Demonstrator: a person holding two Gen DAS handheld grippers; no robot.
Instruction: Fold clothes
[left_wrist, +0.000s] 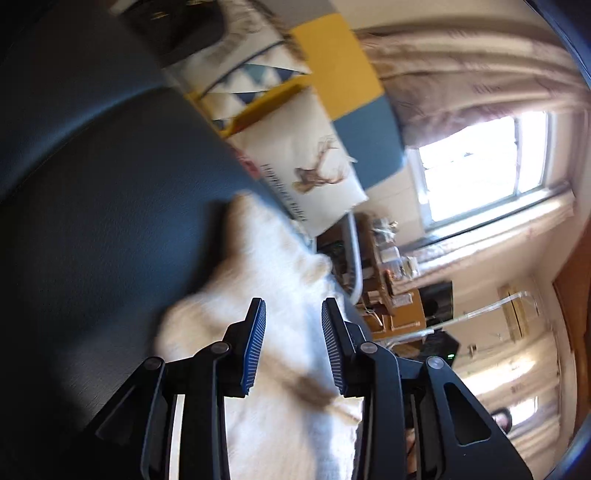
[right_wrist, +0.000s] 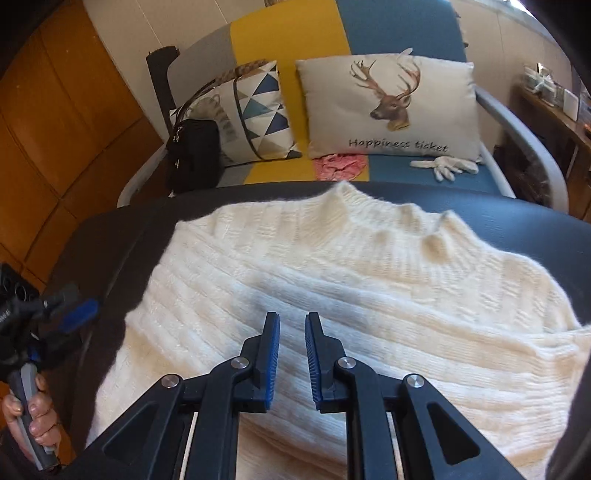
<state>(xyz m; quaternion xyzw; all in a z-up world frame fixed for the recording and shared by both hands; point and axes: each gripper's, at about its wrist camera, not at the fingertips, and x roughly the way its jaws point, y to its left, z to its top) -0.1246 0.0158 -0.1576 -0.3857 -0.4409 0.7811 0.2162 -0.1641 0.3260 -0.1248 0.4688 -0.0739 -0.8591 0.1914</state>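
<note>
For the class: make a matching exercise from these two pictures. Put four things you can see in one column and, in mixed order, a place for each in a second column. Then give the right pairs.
Things
1. cream ribbed knit sweater
2. small black zip bag
3. white pillow with a deer's head
4. white gloves

Places
A. on the blue part of the sofa seat, below the deer pillow
B. spread on the dark table top
C. leaning on the sofa back
D. in front of the triangle-patterned pillow

Pairs: 1-B, 2-D, 3-C, 4-A
</note>
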